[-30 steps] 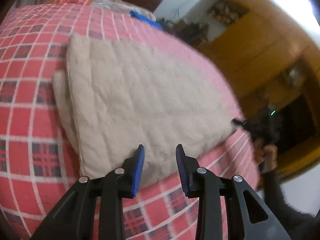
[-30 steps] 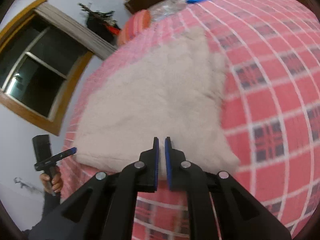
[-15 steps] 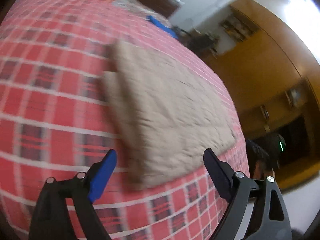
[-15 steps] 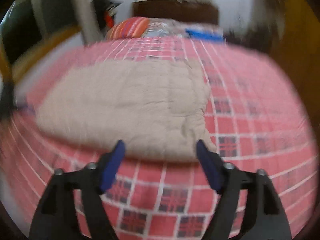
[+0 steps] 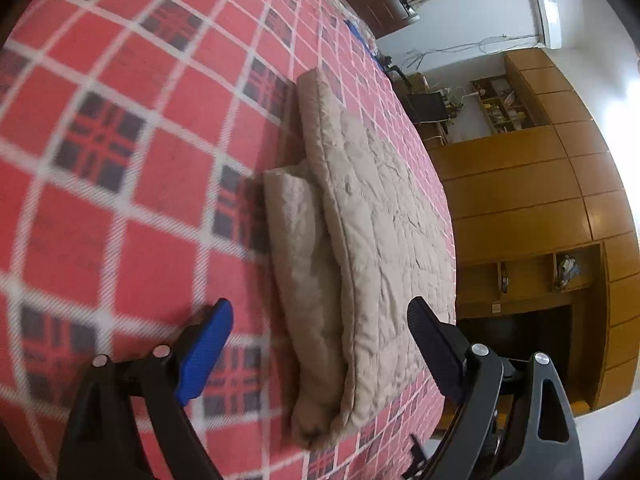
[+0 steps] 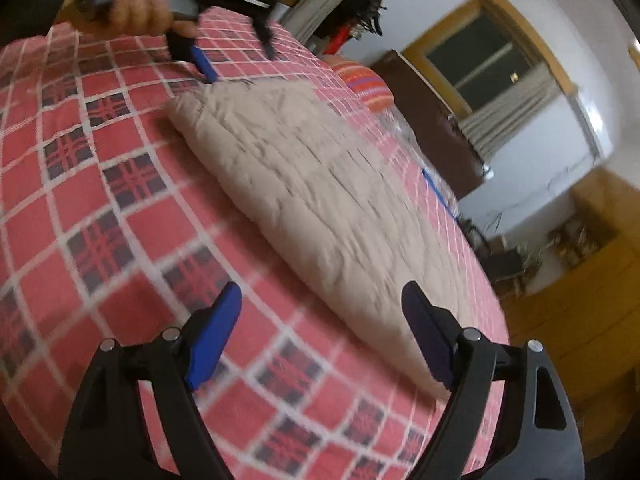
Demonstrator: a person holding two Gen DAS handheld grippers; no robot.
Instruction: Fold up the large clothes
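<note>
Red plaid bedspread (image 5: 120,200), folded beige quilt (image 5: 380,240), wooden cabinets (image 5: 540,184), window (image 6: 492,60)

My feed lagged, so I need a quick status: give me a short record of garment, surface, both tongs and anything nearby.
garment: beige quilted garment, folded in layers, lying flat
surface: red plaid bedspread
left tongs: open, empty, at the garment's end
right tongs: open, empty, by the garment's edge
nearby: striped pillow, wooden wardrobe
</note>
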